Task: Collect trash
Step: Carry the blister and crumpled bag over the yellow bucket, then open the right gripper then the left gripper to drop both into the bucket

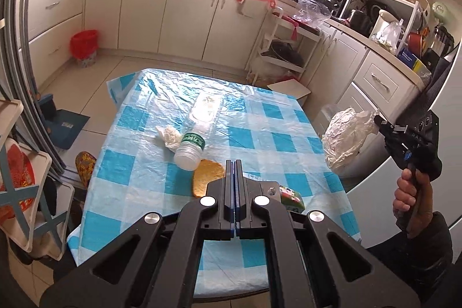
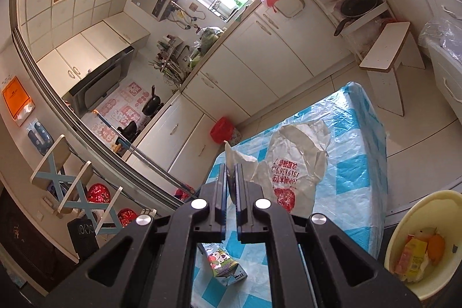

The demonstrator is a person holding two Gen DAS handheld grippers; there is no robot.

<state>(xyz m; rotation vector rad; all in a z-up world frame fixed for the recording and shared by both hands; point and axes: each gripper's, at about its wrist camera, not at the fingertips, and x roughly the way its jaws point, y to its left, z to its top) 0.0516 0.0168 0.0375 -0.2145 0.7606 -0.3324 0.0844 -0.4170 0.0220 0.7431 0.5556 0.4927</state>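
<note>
Two bottles (image 1: 193, 145), tissue (image 1: 170, 136), peel (image 1: 207, 176) on tablecloth (image 1: 260, 134).

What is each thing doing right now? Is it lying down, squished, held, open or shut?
Plastic bag: crumpled, held up by the right gripper.
Left gripper: jaws shut, empty.
Bottle: lying on its side.
Tissue: scrunched beside the bottle.
Carton: lying on the table.
Basin: holding trash.

Left gripper (image 1: 234, 163): matte black fingers, blue strip along the inner pads, black linkage arms with four round silver pivot caps. Right gripper (image 2: 231, 168): same build; black pistol-grip body with a blue button. Hand (image 1: 411, 199) on its handle; dark sleeve (image 1: 430, 238) below the hand.
</note>
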